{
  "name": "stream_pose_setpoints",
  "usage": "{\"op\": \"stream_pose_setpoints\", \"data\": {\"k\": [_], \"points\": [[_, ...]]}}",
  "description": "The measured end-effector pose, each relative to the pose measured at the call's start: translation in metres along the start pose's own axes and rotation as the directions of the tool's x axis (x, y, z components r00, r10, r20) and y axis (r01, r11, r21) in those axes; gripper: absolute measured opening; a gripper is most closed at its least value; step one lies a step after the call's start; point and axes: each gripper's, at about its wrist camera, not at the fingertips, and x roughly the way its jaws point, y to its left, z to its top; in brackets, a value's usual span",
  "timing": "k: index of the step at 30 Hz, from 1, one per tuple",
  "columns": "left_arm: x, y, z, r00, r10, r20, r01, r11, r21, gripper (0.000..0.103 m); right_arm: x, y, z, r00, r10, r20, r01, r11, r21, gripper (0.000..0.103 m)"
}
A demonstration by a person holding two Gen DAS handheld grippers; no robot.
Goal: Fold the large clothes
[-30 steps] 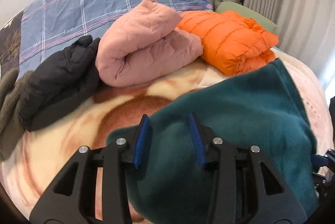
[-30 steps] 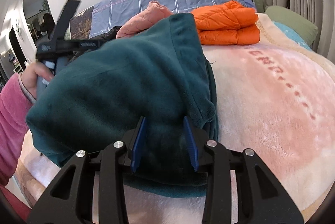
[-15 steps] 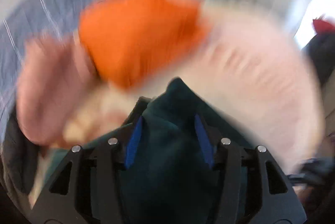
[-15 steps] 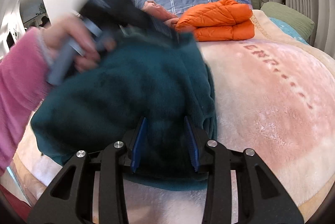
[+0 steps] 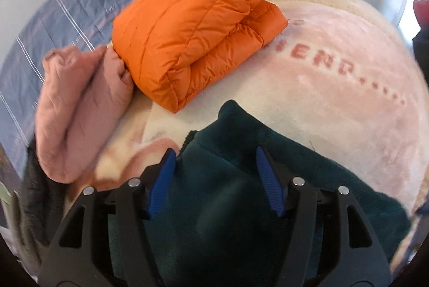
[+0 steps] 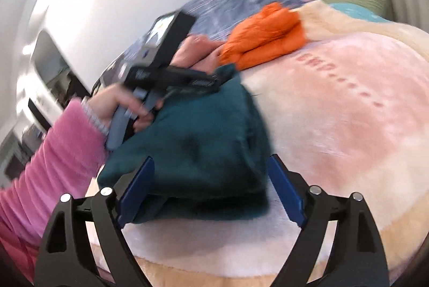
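Now teal fleece [image 5: 241, 206] btwn opening jaws of left hand-held gripper [image 5: 215, 155], right hand-held gripper [image 6: 211, 166] likewise, unpinched

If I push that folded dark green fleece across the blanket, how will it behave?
The dark green fleece looks soft and floppy, so it would probably bunch rather than slide whole. Its plush pile on the fuzzy pink blanket likely drags. The loose fold may fall open.

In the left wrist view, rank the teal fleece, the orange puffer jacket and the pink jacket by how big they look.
1. teal fleece, though it lies nearest the camera, which inflates it.
2. orange puffer jacket.
3. pink jacket, blurred and close to the orange one in apparent size, so that order is unsure.
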Motion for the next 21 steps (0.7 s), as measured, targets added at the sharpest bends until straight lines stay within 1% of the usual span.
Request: {"op": "stream_pose_setpoints", "data": {"k": [2, 4, 5, 6, 8, 10, 12, 13, 15, 16, 17, 18, 19, 21], "points": [[-0.001, 0.000, -0.001, 1.000, 0.018, 0.003, -0.018, 1.000, 0.015, 0.063, 0.004, -0.015, 0.002, 0.999, 0.040, -0.030, -0.037, 0.995, 0.088, 0.086], [-0.002, 0.000, -0.001, 1.000, 0.017, 0.007, -0.017, 1.000, 0.012, 0.063, 0.018, -0.029, 0.000, 0.992, 0.088, -0.090, -0.069, 0.979, 0.192, 0.087], [-0.001, 0.002, -0.001, 1.000, 0.015, 0.010, -0.015, 1.000, 0.010, 0.063, 0.031, -0.040, -0.003, 0.981, 0.140, -0.137, -0.098, 0.957, 0.274, 0.087], [-0.002, 0.002, -0.002, 1.000, 0.014, 0.012, -0.014, 1.000, 0.008, 0.063, 0.041, -0.049, -0.005, 0.971, 0.174, -0.166, -0.109, 0.933, 0.342, 0.087], [-0.002, 0.002, -0.002, 1.000, 0.018, 0.019, -0.018, 1.000, 0.008, 0.063, 0.059, -0.067, -0.012, 0.957, 0.206, -0.205, -0.093, 0.885, 0.455, 0.087], [-0.004, 0.000, -0.003, 0.999, 0.022, 0.025, -0.022, 1.000, 0.007, 0.063, 0.065, -0.071, -0.009, 0.951, 0.228, -0.210, -0.103, 0.872, 0.478, 0.088], [-0.006, -0.001, -0.004, 0.999, 0.018, 0.028, -0.018, 1.000, 0.005, 0.063, 0.071, -0.071, -0.004, 0.939, 0.260, -0.225, -0.119, 0.860, 0.497, 0.094], [-0.007, -0.001, -0.006, 1.000, 0.013, 0.028, -0.013, 1.000, 0.001, 0.063, 0.076, -0.071, -0.001, 0.932, 0.276, -0.236, -0.126, 0.855, 0.502, 0.095], [-0.006, 0.000, -0.007, 1.000, 0.007, 0.026, -0.006, 1.000, -0.003, 0.063, 0.088, -0.068, 0.003, 0.916, 0.296, -0.269, -0.130, 0.857, 0.499, 0.096], [-0.006, 0.001, -0.006, 1.000, 0.001, 0.025, -0.001, 1.000, -0.006, 0.063, 0.094, -0.066, 0.005, 0.912, 0.297, -0.283, -0.127, 0.860, 0.495, 0.096], [-0.006, 0.003, -0.006, 1.000, -0.003, 0.025, 0.004, 1.000, -0.009, 0.063, 0.101, -0.063, 0.007, 0.913, 0.283, -0.295, -0.114, 0.869, 0.482, 0.095], [-0.006, 0.004, -0.006, 1.000, -0.010, 0.026, 0.011, 1.000, -0.015, 0.063, 0.102, -0.060, 0.008, 0.918, 0.266, -0.294, -0.101, 0.874, 0.475, 0.087], [-0.007, 0.005, -0.006, 0.999, -0.014, 0.029, 0.015, 1.000, -0.020, 0.063, 0.102, -0.057, 0.008, 0.925, 0.244, -0.290, -0.088, 0.883, 0.461, 0.082], [-0.010, 0.009, -0.007, 0.999, -0.019, 0.044, 0.021, 0.999, -0.041, 0.066, 0.097, -0.056, 0.006, 0.931, 0.242, -0.272, -0.099, 0.887, 0.451, 0.066]]}}
